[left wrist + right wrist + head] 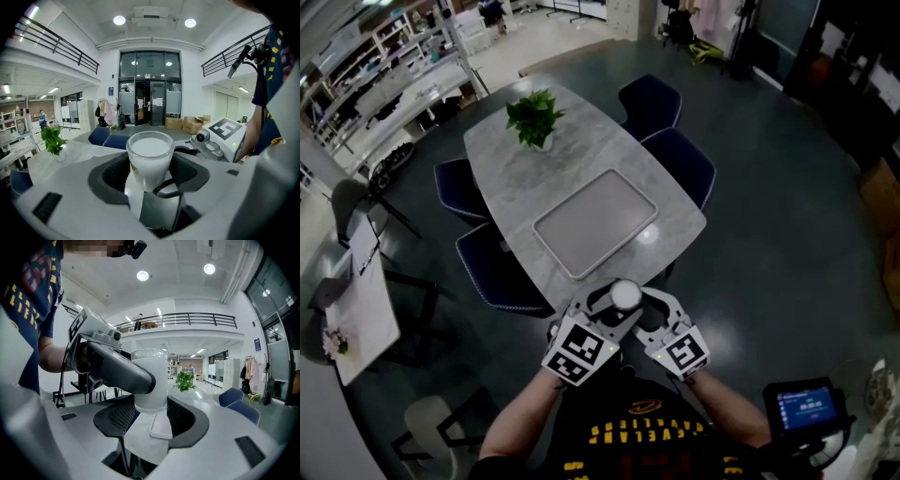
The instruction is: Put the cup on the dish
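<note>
The cup (625, 294) was held upright in the air just short of the table's (581, 150) near end, over the dark floor rather than over the tabletop. Both claws were on it at once. The left gripper (150, 176) was clenched on its lower body, and the right gripper (151, 413) closed on it from the other side, with one of the left jaws crossing in front of the glass in the right gripper view. The cup looked milky white to the rim; whether that was frosted glass or a liquid inside could not be told. The dish (595, 220), a shallow rectangular tray, lay empty on the near half of the table, and a potted plant (534, 117) stood toward the far end. The chief risk was probably the double grip. If the two hands moved forward unevenly, the smooth round wall might twist or tip between the pads, and a slip at this spot would drop the cup to the floor. Letting go with one claw could also jolt it, since the jaws sat crowded together and might catch each other. At the dish, a base set down across the raised rim would likely leave the cup leaning, and any contents could spill.
</note>
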{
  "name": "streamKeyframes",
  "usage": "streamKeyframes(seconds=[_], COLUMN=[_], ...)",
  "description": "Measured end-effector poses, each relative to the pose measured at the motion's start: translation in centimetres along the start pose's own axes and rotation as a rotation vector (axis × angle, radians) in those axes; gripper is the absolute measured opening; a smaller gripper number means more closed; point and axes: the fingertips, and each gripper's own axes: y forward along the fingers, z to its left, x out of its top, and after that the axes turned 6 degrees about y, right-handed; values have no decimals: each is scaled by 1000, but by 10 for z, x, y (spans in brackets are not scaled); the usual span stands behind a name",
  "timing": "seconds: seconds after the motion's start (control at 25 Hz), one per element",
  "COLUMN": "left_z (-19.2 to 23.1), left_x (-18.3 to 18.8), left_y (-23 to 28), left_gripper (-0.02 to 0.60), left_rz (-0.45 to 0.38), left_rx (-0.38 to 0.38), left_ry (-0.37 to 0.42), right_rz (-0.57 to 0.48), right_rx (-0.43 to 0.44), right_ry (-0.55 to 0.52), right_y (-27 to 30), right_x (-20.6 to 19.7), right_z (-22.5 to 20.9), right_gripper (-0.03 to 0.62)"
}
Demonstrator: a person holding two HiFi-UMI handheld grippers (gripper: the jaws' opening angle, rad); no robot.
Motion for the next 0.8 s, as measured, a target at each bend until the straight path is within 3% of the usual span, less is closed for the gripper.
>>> streamKeyframes(seconds=[0.44,0.8], left_z=[87,158], left_x=[-13,-32], left_y=[50,58], left_gripper=[261,261], left_rz=[7,17], left_rx=[26,75], left_ry=[53,72], right_rz=[82,147], right_rx=[-1,43], right_ry=[-56,-79], right_y=[78,150], right_x=[-4,-5], right_z=[-69,-91], right_gripper=[216,216])
